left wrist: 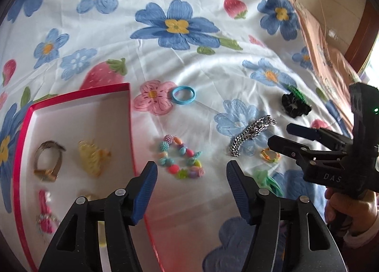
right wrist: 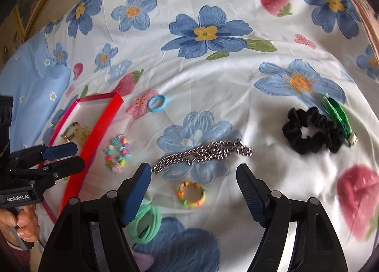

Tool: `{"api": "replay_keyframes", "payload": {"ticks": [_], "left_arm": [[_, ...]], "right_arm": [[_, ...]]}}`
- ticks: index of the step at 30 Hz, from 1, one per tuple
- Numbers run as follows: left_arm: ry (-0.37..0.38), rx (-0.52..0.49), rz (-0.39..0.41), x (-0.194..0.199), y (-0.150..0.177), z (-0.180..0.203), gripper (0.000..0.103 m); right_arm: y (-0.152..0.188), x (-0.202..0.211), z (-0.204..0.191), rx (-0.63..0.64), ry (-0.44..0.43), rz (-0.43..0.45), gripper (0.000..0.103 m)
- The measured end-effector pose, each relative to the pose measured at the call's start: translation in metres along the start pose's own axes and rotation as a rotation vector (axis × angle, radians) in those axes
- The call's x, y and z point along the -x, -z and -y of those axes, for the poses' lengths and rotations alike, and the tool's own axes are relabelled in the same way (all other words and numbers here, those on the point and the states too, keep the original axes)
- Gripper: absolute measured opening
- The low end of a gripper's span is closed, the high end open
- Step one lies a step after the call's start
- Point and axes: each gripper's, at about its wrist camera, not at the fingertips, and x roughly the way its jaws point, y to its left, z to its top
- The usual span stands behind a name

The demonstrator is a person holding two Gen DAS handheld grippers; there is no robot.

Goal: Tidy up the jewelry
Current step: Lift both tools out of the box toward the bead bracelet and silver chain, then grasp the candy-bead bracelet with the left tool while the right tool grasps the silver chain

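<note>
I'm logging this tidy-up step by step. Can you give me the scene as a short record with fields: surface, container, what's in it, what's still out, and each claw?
surface: floral bedsheet
container: red-rimmed box, open, at the left
in box: wristwatch, yellow piece, pink piece
still out: bead bracelet, silver chain, blue hair tie, black scrunchie, green clip, multicolour ring, mint hair ties
left claw: open, empty, over the bead bracelet
right claw: open, empty, over the ring and chain
</note>
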Motion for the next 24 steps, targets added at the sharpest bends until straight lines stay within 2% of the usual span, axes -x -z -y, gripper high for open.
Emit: {"api": "replay_keyframes", "payload": {"ticks": [11, 12, 13, 14, 15, 16, 17, 18, 19, 21, 24], "left_arm": [[-0.056, -0.071, -0.085, -0.065, -0.020, 0.017, 0.060], [-0.060, -0.073, -0.088, -0.067, -0.020, 0.016, 0.059], [-0.063, -0.077, -0.095, -0.071, -0.021, 0.017, 0.053], [-0.060, -0.079, -0.098, -0.072, -0.021, 0.017, 0.044], [-0.058, -0.083, -0.100, -0.074, -0.022, 0.018, 0.039], [-0.052, -0.087, -0.109, -0.077, -0.023, 0.019, 0.027], [-0.045, -0.088, -0.123, -0.080, -0.023, 0.019, 0.018], [-0.035, -0.090, -0.134, -0.084, -0.023, 0.019, 0.017], [-0.032, -0.092, -0.132, -0.085, -0.022, 0.019, 0.017], [-0.024, -0.094, -0.126, -0.085, -0.023, 0.019, 0.016], [-0.007, -0.087, -0.110, -0.081, -0.023, 0.017, 0.008]], "right_arm": [[-0.008, -0.044, 0.011, 0.089, 0.069, -0.092, 0.077], [-0.008, -0.046, 0.010, 0.100, 0.067, -0.090, 0.078], [-0.009, -0.048, 0.009, 0.114, 0.070, -0.089, 0.078], [-0.009, -0.049, 0.007, 0.127, 0.079, -0.091, 0.075], [-0.009, -0.051, 0.005, 0.141, 0.088, -0.091, 0.072], [-0.009, -0.053, 0.003, 0.157, 0.103, -0.091, 0.068], [-0.010, -0.054, 0.002, 0.169, 0.120, -0.090, 0.058], [-0.011, -0.055, 0.001, 0.179, 0.131, -0.087, 0.048], [-0.011, -0.055, 0.001, 0.181, 0.134, -0.086, 0.044], [-0.012, -0.055, 0.001, 0.188, 0.150, -0.082, 0.022], [-0.012, -0.053, 0.003, 0.173, 0.142, -0.074, 0.014]]}}
